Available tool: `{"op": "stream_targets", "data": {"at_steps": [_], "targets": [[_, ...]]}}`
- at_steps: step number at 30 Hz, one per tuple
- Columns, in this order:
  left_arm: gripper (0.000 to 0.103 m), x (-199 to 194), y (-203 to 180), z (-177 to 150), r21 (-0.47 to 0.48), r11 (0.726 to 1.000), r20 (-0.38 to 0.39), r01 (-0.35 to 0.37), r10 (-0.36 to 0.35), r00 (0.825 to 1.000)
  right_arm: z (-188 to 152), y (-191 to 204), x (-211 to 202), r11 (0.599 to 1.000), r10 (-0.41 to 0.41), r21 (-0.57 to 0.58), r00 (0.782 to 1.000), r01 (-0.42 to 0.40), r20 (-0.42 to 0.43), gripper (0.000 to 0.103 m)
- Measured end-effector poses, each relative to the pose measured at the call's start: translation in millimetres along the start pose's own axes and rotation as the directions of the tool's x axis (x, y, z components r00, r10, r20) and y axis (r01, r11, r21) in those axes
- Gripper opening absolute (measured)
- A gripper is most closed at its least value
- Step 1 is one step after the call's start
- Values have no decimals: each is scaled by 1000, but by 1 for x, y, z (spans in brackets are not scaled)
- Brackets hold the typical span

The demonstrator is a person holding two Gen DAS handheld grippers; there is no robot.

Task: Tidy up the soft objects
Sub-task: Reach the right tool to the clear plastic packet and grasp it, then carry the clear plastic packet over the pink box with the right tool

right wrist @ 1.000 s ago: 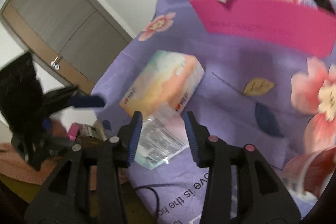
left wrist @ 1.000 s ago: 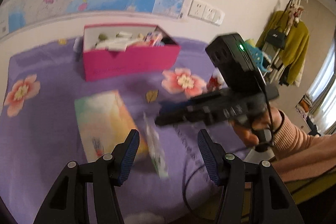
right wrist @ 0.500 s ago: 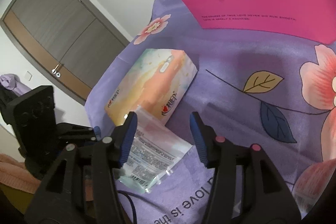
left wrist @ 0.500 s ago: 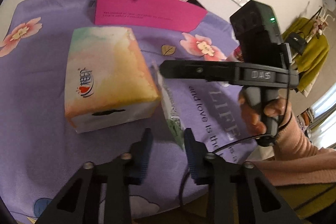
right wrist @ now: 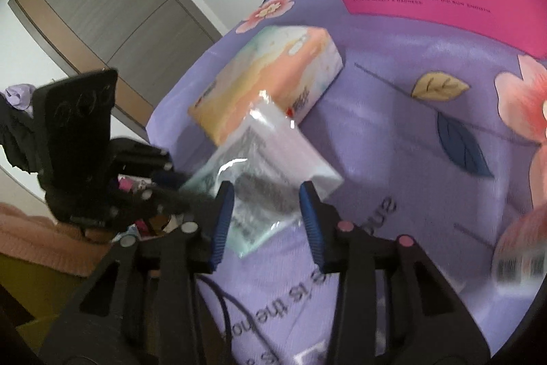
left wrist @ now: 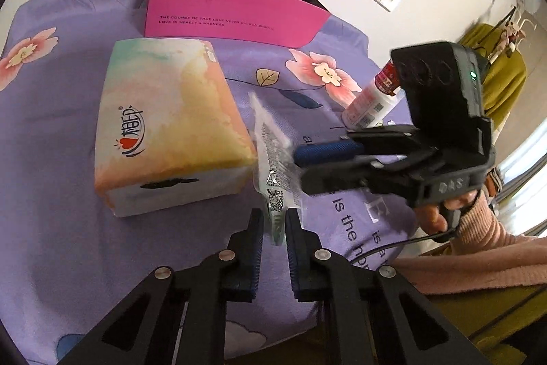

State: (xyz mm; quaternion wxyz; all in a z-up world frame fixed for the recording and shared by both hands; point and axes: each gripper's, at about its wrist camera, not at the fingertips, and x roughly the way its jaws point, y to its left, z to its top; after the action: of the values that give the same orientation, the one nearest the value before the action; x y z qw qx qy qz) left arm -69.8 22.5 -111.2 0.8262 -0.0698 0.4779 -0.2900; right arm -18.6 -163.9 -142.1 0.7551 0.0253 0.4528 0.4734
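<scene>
Tissue packet, a light, limp, slippery plastic pack best taken by its sealed edge, is pinched at its near end by the left gripper while the right gripper (seemingly unclosed) straddles it beside the tissue box and pink box.

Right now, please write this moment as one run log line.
left gripper: shut on clear packet | right gripper: open, around packet | tissue pack: on cloth
</scene>
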Motion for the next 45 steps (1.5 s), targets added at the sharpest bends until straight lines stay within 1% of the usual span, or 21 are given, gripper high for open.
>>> {"op": "stream_targets", "data": {"at_steps": [3,6,8,9,11,14,15,16,20,22,25,28,30,31,32,35,38,39,40,42,45], "targets": [[12,2,-5,-2,35,999,-15,-24,24,1000,-4,8,-6,999,-24,-20,1000,25,10,40],[12,9,-8,1,61,997,-49,-36,39,998,6,14,-14,994,-101,-41,991,104,83,42],[13,12,-8,2,79,996,-58,-41,46,997,15,14,-16,995,-95,-33,989,99,116,51],[13,11,-8,2,85,995,-60,-43,48,997,19,14,-15,993,-105,-38,987,110,121,57],[13,13,-7,1,88,995,-66,-39,45,997,25,14,-10,988,-138,-51,983,145,119,58],[14,19,-3,1,72,996,-84,-52,58,995,29,15,-2,991,-105,-68,991,111,87,57],[13,23,-4,1,62,996,-92,-57,62,994,28,18,1,991,-95,-91,993,102,73,56],[13,23,0,0,45,998,-90,-48,52,995,26,21,3,990,-82,-106,995,88,61,43],[13,23,6,1,3,1000,-77,-9,9,997,15,23,-2,991,-64,-116,997,70,52,28],[13,25,5,2,-10,1000,-73,13,-13,997,12,24,-11,994,-40,-99,997,47,72,14],[14,26,-1,5,-2,1000,-63,27,-27,998,10,28,-26,997,-27,-75,992,36,120,13],[18,19,-10,8,7,998,-46,56,-55,997,9,28,-45,999,9,-43,986,-2,166,13],[25,9,-16,12,19,996,-24,86,-85,996,10,32,-59,999,28,-39,981,-21,194,13],[30,4,-20,16,25,995,-6,93,-93,996,12,36,-66,999,35,-40,978,-27,207,13],[33,0,-23,19,32,994,5,102,-102,995,15,40,-74,999,29,-46,974,-19,223,13],[36,-8,-33,36,54,984,47,173,-175,983,26,48,-94,998,42,-54,960,-28,277,13],[38,-17,-37,58,76,976,89,203,-210,974,40,53,-111,998,35,-59,945,-17,324,13],[38,-18,-38,67,80,970,101,228,-236,967,46,53,-117,998,26,-56,939,-8,342,13],[38,-19,-39,73,88,968,113,235,-244,963,51,52,-122,999,15,-54,934,5,358,13],[38,-27,-38,89,106,971,146,215,-229,962,63,50,-131,999,-3,-42,922,21,387,13],[38,-31,-37,115,101,965,165,241,-255,953,84,40,-142,1000,-17,-12,907,24,422,13]]}}
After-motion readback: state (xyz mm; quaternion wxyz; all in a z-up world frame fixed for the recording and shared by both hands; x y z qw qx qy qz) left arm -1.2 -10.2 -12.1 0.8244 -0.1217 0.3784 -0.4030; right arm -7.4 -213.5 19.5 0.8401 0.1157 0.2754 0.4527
